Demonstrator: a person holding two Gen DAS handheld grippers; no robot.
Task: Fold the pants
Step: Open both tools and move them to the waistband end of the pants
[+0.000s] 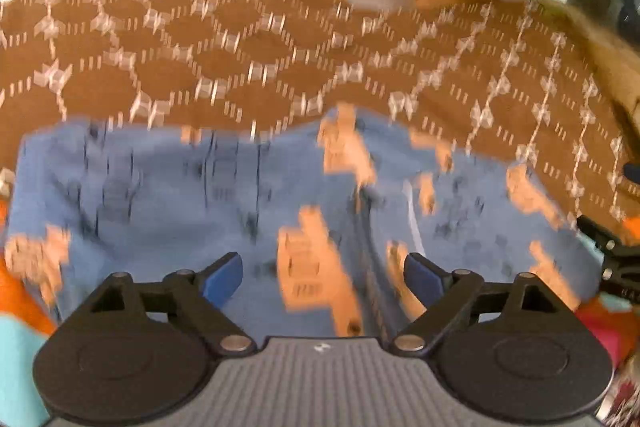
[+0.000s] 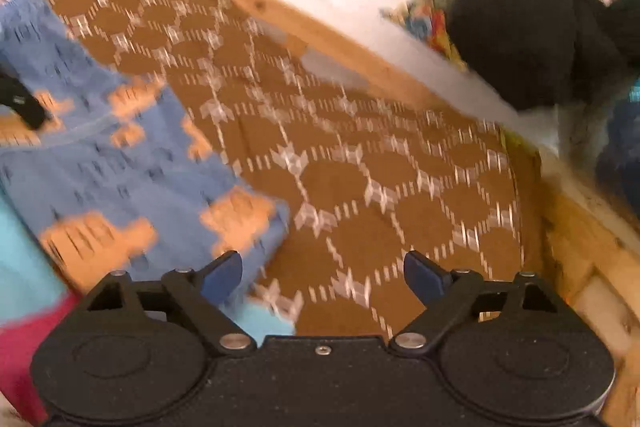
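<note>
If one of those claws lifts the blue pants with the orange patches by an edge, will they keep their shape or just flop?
Probably flop: the blue pants lie in soft folds on the brown patterned cloth, draping like thin fabric. They likely weigh little, so the open left gripper could lift them easily. Grabbed by one edge, the rest would probably hang and unfold.

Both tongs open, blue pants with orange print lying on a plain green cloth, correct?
Not quite. The cloth is brown with a white hexagon pattern, not plain green; both wrist views show it. The rest holds: left tongs and right tongs are open, and the blue pants with orange print lie on it.
</note>
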